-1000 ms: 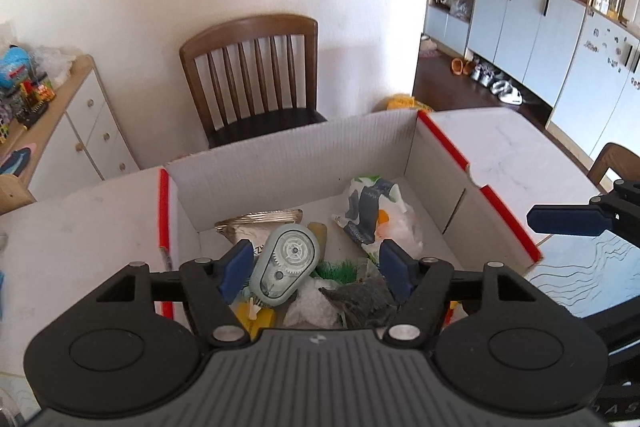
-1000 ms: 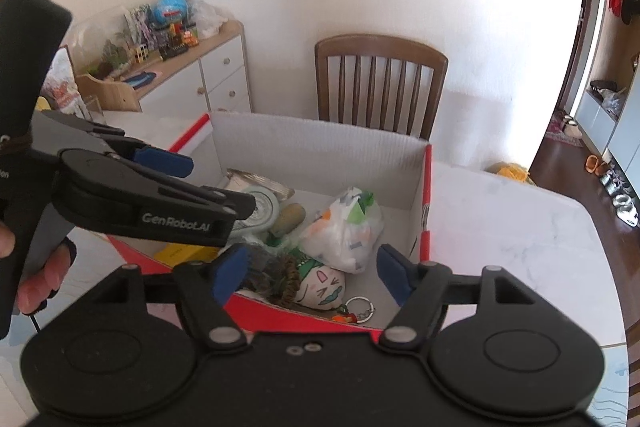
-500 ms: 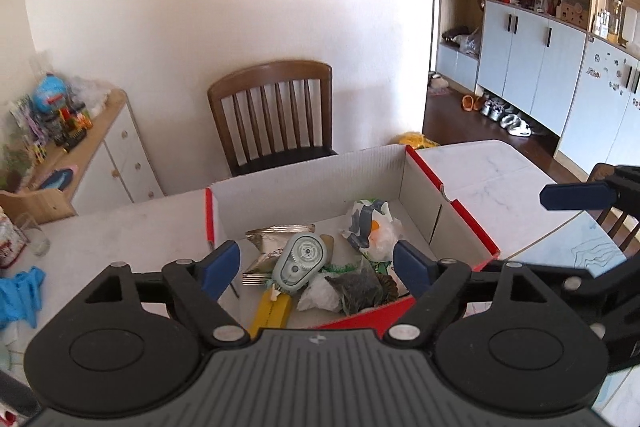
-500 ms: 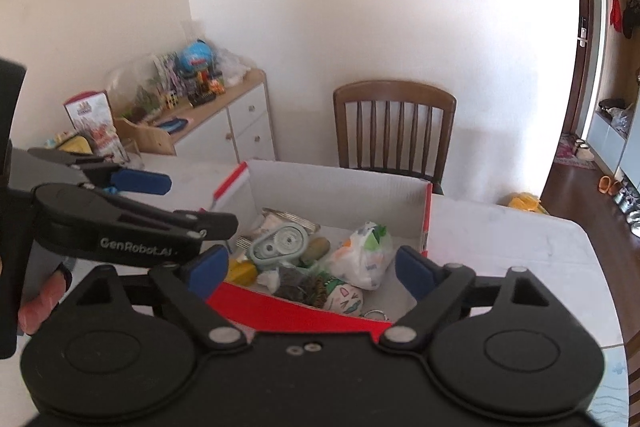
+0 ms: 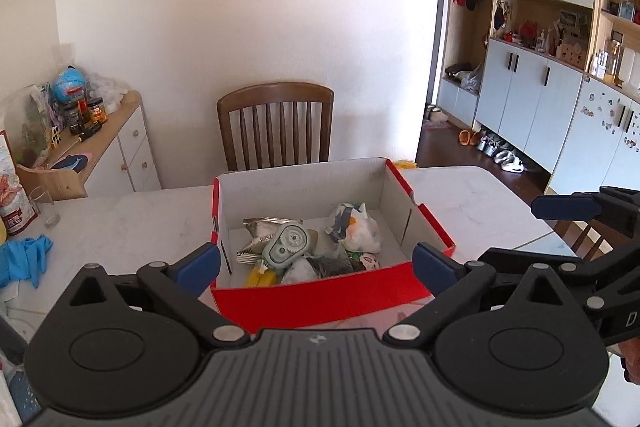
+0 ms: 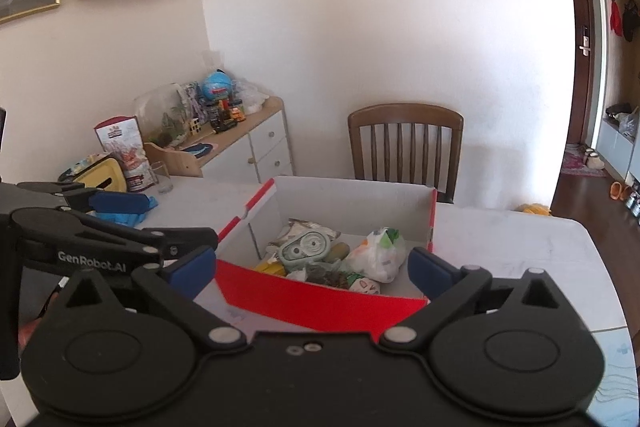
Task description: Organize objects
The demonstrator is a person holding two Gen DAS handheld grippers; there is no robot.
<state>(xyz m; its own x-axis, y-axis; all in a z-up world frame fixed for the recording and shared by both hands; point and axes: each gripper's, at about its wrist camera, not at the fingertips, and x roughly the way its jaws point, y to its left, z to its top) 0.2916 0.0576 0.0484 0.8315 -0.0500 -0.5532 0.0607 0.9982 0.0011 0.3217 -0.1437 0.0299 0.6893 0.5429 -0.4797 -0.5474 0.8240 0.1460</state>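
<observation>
A red-and-white cardboard box point(image 5: 316, 297) point(image 6: 320, 301) stands on the white table. Inside lie a pale green correction-tape dispenser point(image 5: 286, 247) point(image 6: 306, 251), a foil snack packet point(image 5: 260, 229), a printed white plastic bag point(image 5: 354, 225) point(image 6: 378, 253), a yellow item point(image 5: 260, 277) and a dark crumpled piece point(image 5: 330, 265). My left gripper point(image 5: 316, 265) is open and empty, held back above the box's near wall. My right gripper point(image 6: 312, 267) is open and empty, also behind the near wall.
A wooden chair point(image 5: 276, 125) stands behind the table. A blue glove point(image 5: 24, 259) and a glass point(image 5: 42, 203) lie at the table's left. A cluttered sideboard point(image 5: 104, 147) is on the left, cabinets point(image 5: 560, 99) on the right.
Both grippers have pulled back and up from over the box, and both sets of jaws have opened wider. The box contents have not moved.
</observation>
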